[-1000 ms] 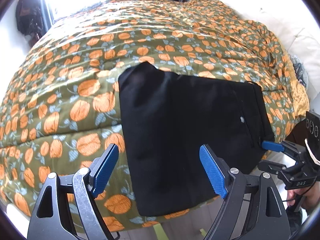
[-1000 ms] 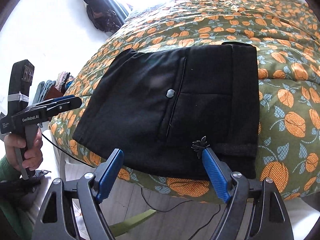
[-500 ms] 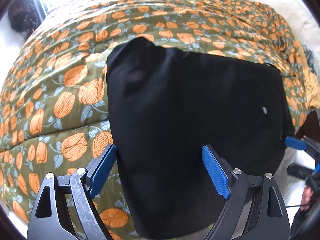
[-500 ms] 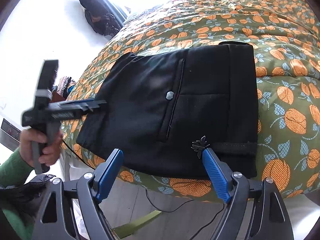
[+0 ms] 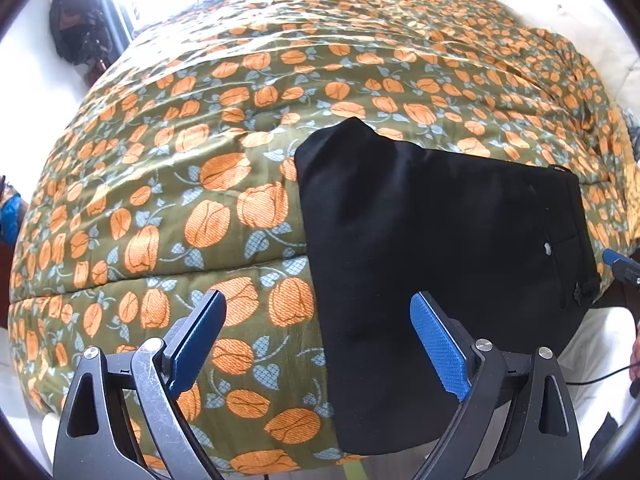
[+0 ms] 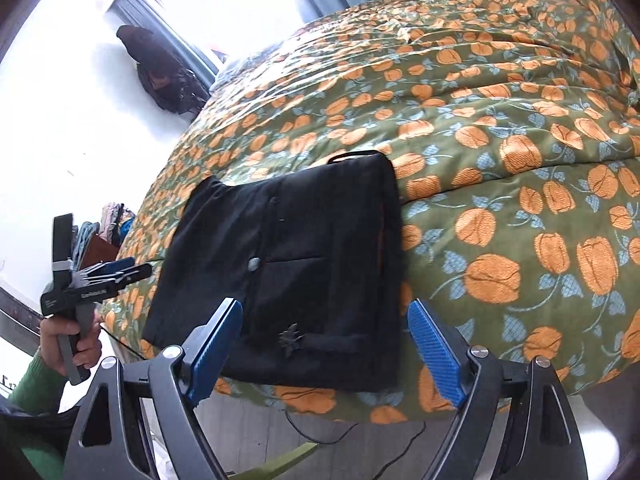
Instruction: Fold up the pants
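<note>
Black pants (image 5: 440, 232), folded compactly, are laid at the bed's (image 5: 200, 140) near edge, between both hand-held grippers; left (image 5: 320, 344) and right (image 6: 324, 344) are seen opening, gripping nothing.

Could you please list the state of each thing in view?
Black fabric pants: folded into a flat rectangle, lying at the bed's edge.
Olive quilt with orange flowers: spread over the bed.
Left claw: opening, nothing between its pads.
Right claw: opening, holding nothing.
</note>
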The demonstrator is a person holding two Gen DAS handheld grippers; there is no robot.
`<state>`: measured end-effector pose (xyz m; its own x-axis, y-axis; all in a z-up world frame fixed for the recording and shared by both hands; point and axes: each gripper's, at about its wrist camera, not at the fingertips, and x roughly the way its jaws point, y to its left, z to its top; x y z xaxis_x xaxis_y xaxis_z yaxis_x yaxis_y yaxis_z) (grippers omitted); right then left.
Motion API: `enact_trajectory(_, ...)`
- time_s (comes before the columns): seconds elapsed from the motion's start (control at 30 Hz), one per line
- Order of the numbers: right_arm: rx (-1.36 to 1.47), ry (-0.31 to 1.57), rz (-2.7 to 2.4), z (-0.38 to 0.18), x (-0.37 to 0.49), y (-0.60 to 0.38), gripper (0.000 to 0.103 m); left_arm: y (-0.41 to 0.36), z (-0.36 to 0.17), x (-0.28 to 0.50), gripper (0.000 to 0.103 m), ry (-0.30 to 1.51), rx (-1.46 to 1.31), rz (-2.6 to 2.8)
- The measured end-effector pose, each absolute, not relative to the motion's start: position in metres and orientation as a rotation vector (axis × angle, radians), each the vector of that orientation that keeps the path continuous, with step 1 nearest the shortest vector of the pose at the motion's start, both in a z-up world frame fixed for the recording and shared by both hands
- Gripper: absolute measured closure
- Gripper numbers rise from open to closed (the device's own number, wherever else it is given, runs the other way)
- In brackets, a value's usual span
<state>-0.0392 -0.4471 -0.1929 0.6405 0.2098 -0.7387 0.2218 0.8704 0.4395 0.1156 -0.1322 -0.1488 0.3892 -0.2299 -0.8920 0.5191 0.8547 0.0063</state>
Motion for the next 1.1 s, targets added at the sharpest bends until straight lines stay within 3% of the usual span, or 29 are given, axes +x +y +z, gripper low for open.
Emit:
enact_trajectory(0.43,0.575,0.950,0.010,-0.215,-0.025,-0.461,0.018,-0.136,-0.154,0.116,0.009,1.096,0.324,-0.499)
enact_trajectory(0.7,0.646,1.020,0.098,-0.246,-0.016,-0.472,0.018,-0.124,-0.191,0.120,0.009,1.269,0.158,-0.652)
enact_trajectory(0.77,0.659,1.057,0.138,-0.260,-0.005,-0.471,0.013,-0.129,-0.200,0.120,0.010,1.302,0.128,-0.677)
enact_trajectory(0.8,0.668,1.062,0.149,-0.263,-0.003,-0.471,0.012,-0.130,-0.202,0.119,0.032,1.320,0.099,-0.696)
enact_trajectory(0.83,0.703,1.045,0.192,-0.264,0.001,-0.470,0.019,-0.132,-0.201,0.118,0.048,1.340,0.049,-0.734)
enact_trajectory(0.9,0.692,1.041,0.221,-0.256,0.004,-0.466,0.043,-0.136,-0.190,0.111,0.084,1.296,0.078,-0.743)
enact_trajectory(1.0,0.624,1.032,0.224,-0.229,0.003,-0.458,0.058,-0.136,-0.162,0.107,0.089,1.238,0.061,-0.781)
enact_trajectory(1.1,0.604,0.993,0.218,-0.203,0.001,-0.455,0.061,-0.134,-0.131,0.106,0.089,1.175,0.038,-0.820)
